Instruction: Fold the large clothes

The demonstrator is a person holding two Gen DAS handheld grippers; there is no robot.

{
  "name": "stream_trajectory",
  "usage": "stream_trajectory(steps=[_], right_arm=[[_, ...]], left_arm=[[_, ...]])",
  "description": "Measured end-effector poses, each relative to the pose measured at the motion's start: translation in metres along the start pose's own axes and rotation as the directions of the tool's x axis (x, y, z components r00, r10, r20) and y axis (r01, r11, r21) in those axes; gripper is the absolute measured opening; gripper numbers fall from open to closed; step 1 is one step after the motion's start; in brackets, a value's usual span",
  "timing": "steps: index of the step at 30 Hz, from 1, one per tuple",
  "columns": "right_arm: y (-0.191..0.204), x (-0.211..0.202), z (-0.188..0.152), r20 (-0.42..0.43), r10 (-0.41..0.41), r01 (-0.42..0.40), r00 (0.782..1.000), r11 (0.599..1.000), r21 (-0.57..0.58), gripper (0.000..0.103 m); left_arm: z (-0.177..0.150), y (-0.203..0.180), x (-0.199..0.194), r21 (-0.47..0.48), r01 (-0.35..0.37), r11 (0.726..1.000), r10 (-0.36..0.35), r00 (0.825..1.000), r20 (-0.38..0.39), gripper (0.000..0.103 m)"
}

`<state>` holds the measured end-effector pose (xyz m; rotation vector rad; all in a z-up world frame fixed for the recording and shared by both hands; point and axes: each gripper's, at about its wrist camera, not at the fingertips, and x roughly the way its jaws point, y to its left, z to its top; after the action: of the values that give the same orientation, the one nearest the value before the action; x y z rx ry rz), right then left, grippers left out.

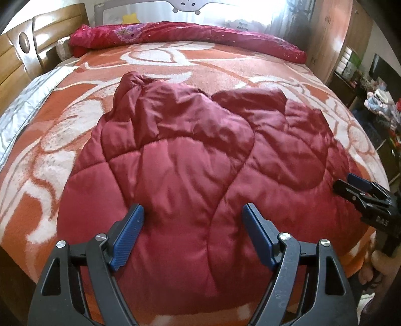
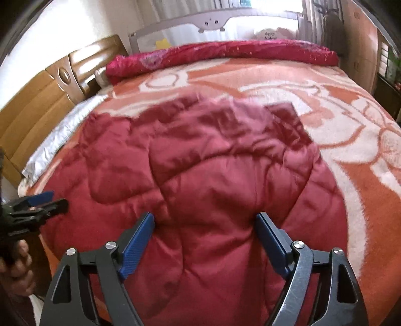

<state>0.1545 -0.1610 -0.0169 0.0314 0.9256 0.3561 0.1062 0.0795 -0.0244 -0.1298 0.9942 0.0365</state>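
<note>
a dark red quilted jacket [image 1: 190, 160] lies spread on a bed covered with an orange and white patterned blanket [image 1: 62, 130], its near edge reaching the blanket's near edge. the padded cloth is rumpled, with one sleeve [image 1: 132, 90] bunched toward the far left and a fold running down the middle. the left gripper [image 1: 193, 213] hangs over the near part of the jacket with its blue pads [image 1: 130, 230] standing wide apart; nothing is pinched between them, and whether the tips touch the cloth cannot be told. the right gripper [image 2: 204, 220] is over the near right part of the same jacket, its jaws likewise spread, with only loose cloth showing in the gap and no grip on it. each gripper shows at the edge of the other's view: the right one at the right edge of the left wrist view, the left one at the left edge of the right wrist view, with a hand [image 2: 17, 265] below it. at the far side of the bed a rolled red flowered quilt [image 1: 180, 35] lies across it, with a wooden headboard [image 1: 22, 50] to the left and a grey rail [image 2: 215, 21] behind. the right wrist view is somewhat blurred.
</note>
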Motion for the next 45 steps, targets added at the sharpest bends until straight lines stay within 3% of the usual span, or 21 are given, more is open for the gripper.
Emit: stream_trajectory(steps=[6,21,29,33,40,45], right_arm=[[-0.019,0.029,0.016,-0.058,-0.017,0.019,0.998,0.999,0.028,0.083],[-0.034,0.048,0.023,-0.068,-0.029,0.035,0.997,0.996,0.081,0.083],[-0.016,-0.001,0.026,0.011,-0.017,0.017,1.0,0.999,0.051,0.081],[-0.017,0.027,0.014,-0.077,-0.033,0.035,0.996,0.999,0.023,0.083],[-0.027,0.044,0.012,-0.062,-0.045,0.047,0.997,0.998,0.035,0.084],[-0.026,0.044,0.01,-0.056,-0.034,0.037,0.998,0.998,0.048,0.084]], left_arm=[[0.018,0.002,0.031,-0.018,-0.05,0.999,0.049,0.998,-0.048,0.083],[0.032,0.001,0.057,0.012,-0.112,0.994,0.112,0.992,-0.058,0.091],[0.033,0.003,0.059,0.012,-0.112,0.994,0.112,0.992,-0.061,0.092],[0.033,0.004,0.06,0.012,-0.106,0.994,0.107,0.992,-0.059,0.092],[0.033,0.002,0.054,0.006,-0.106,0.994,0.106,0.993,-0.058,0.092],[0.021,0.0,0.026,0.007,-0.052,0.999,0.052,0.998,-0.029,0.091]])
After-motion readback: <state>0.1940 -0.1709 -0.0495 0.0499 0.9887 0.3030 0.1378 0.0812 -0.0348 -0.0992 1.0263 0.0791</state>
